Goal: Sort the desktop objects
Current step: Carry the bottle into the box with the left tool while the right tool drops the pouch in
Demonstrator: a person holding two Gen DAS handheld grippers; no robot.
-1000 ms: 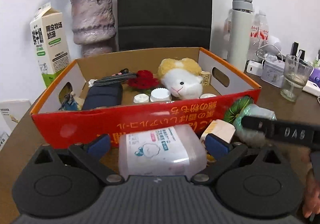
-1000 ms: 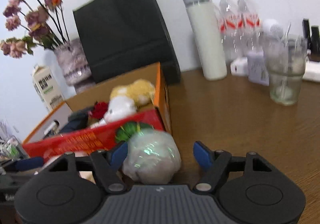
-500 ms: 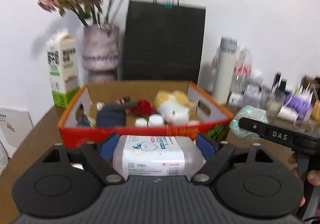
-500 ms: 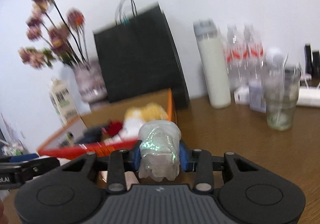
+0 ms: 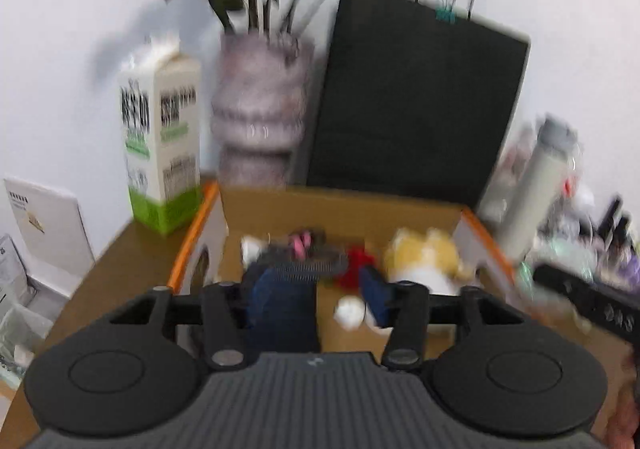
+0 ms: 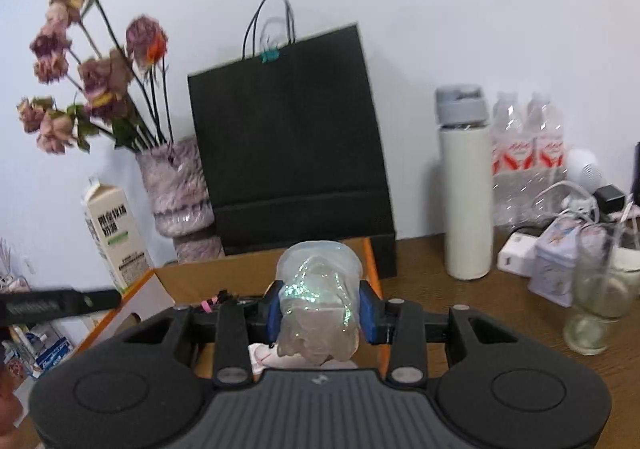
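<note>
The right gripper (image 6: 319,311) sits at lower centre of the right wrist view, its blue pads pressed narrow on both sides of a clear, shimmery bag (image 6: 318,301) that bulges above and below them. Behind the bag, the cardboard box (image 6: 188,277) shows its tan back wall and orange rim. A black paper bag (image 6: 292,145) stands against the wall at centre, a vase (image 6: 180,197) of dried flowers at left, a milk carton (image 6: 114,237) lower left, a white flask (image 6: 466,185) and a glass (image 6: 600,309) at right.

In the blurred left wrist view, the left gripper (image 5: 314,299) is at lower centre, its jaws closing with nothing between them. Beyond them, inside the box (image 5: 192,241), lie a dark blue pouch (image 5: 280,309), a red item (image 5: 356,261), a white cap (image 5: 350,311) and a yellow-white plush (image 5: 428,257). The wipes pack seen from other moments cannot be found here.
</note>
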